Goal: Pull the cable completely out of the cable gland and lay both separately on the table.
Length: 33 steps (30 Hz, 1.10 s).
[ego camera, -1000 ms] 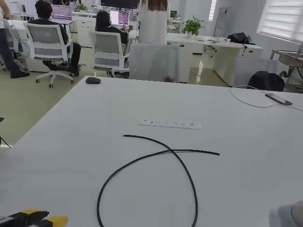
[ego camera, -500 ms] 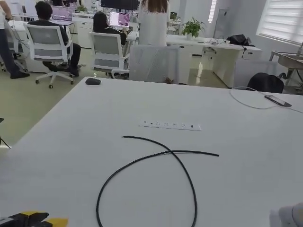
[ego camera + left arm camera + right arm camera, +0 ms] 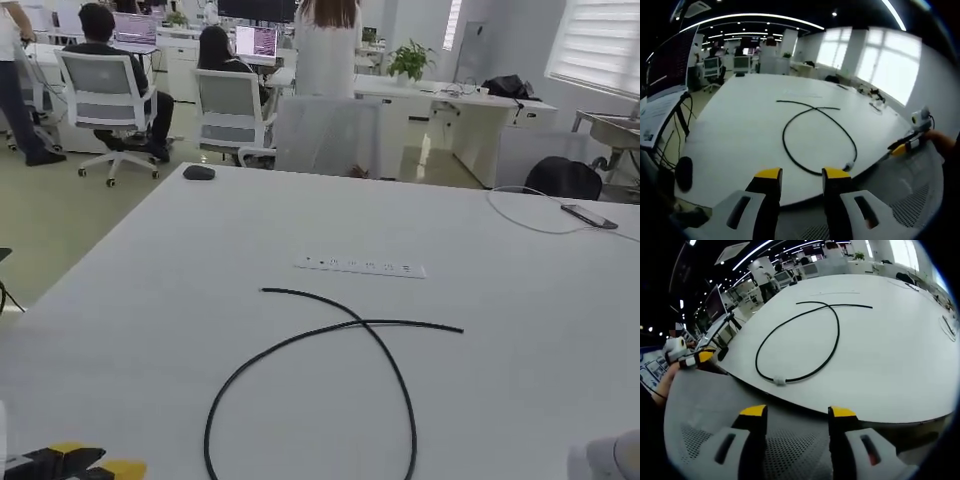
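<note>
We see a black cable (image 3: 330,340) on a plain white table (image 3: 120,330), with a white power strip (image 3: 360,266) at twelve o'clock from it and a black mouse (image 3: 198,172) toward eleven. The cable gland (image 3: 849,165) is whitish, and the left gripper (image 3: 801,175) and right gripper (image 3: 797,412) are pale grey with yellow tips. A green plant (image 3: 408,58) stands at one o'clock.

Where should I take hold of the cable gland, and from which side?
Grip the cable gland across its pale body, coming from the table's near edge, where it lies at the loop's nearest point. The cable leaves it on both sides along that edge, so jaws entering crosswise should straddle it.
</note>
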Motion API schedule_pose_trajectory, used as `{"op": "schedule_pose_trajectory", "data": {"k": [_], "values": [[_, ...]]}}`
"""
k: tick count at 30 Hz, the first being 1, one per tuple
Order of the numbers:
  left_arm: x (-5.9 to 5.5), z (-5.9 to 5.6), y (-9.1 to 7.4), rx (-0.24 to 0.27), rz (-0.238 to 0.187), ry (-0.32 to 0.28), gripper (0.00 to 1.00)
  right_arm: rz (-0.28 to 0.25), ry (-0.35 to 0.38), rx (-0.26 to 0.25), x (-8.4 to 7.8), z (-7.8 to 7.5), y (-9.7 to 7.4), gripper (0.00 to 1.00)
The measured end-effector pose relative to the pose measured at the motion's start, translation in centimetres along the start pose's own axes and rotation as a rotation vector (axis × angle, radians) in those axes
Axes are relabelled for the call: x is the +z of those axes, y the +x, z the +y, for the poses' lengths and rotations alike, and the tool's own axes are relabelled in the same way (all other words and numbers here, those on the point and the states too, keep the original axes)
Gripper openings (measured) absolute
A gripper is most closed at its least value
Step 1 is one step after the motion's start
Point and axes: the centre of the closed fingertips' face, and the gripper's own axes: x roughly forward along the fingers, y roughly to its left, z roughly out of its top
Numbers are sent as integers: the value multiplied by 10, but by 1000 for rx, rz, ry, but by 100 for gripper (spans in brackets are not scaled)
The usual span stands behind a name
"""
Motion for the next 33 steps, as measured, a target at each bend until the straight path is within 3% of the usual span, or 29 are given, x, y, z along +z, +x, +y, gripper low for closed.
{"op": "schedule_pose_trajectory", "data": {"k": [4,7,8,11,15,20,24,30,33], "values": [[0,-8,4,-49,35,76,34,11,-12,-1,0,0,1,52],[-10,-12,4,-59,145,191,33,13,-16,2,-1,0,0,51],[-7,-15,7,-64,173,266,33,12,-15,3,0,0,0,51],[13,-28,15,-94,169,339,29,13,-28,-1,0,1,0,51],[40,-47,33,-151,124,324,34,0,-46,-19,2,-2,-1,50],[41,-78,64,-218,178,404,36,-1,-56,-16,3,-2,-1,50],[31,-107,87,-297,229,440,36,4,-69,-11,3,-1,0,50],[-4,-147,122,-426,367,530,38,-1,-71,-11,4,-2,0,50],[-28,-152,137,-461,459,611,39,-3,-65,-11,4,-2,0,50]]}}
